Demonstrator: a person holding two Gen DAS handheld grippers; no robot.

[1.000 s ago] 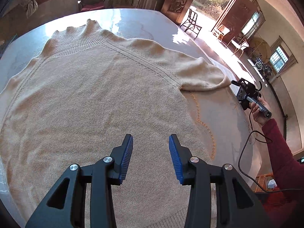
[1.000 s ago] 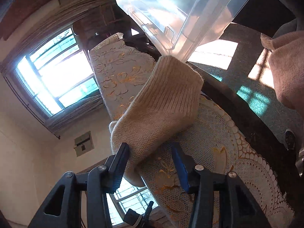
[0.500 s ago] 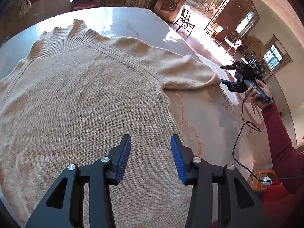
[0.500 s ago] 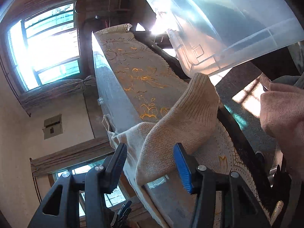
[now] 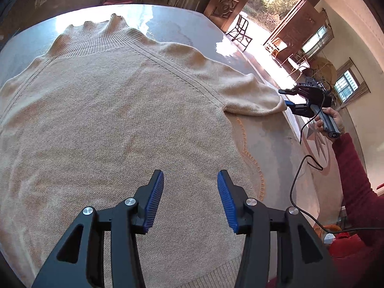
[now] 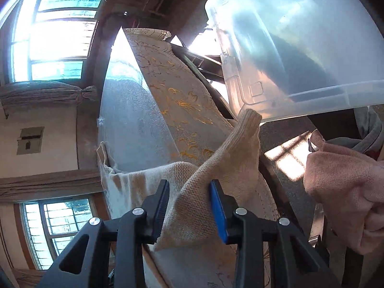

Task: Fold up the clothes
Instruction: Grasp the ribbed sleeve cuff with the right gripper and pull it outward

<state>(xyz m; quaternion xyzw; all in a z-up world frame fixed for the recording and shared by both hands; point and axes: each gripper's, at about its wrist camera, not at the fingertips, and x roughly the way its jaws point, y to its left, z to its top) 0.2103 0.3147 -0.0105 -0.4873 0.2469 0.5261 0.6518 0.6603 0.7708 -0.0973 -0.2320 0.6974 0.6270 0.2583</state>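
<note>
The right gripper (image 6: 189,206), its jaws just closing, now pinches the beige knitted sweater's (image 5: 108,124) ribbed sleeve cuff (image 6: 230,158), lifted higher than before; the left gripper (image 5: 190,204) hovers open, slightly wider.

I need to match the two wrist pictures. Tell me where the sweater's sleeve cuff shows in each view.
Left wrist view: the sleeve ends at right of centre, at the table edge; the cuff itself is hidden where the right gripper meets it.
Right wrist view: the cuff sticks up just right of centre, the sleeve pinched between that gripper's pads below it.
Shared landmark: the lace tablecloth.
</note>
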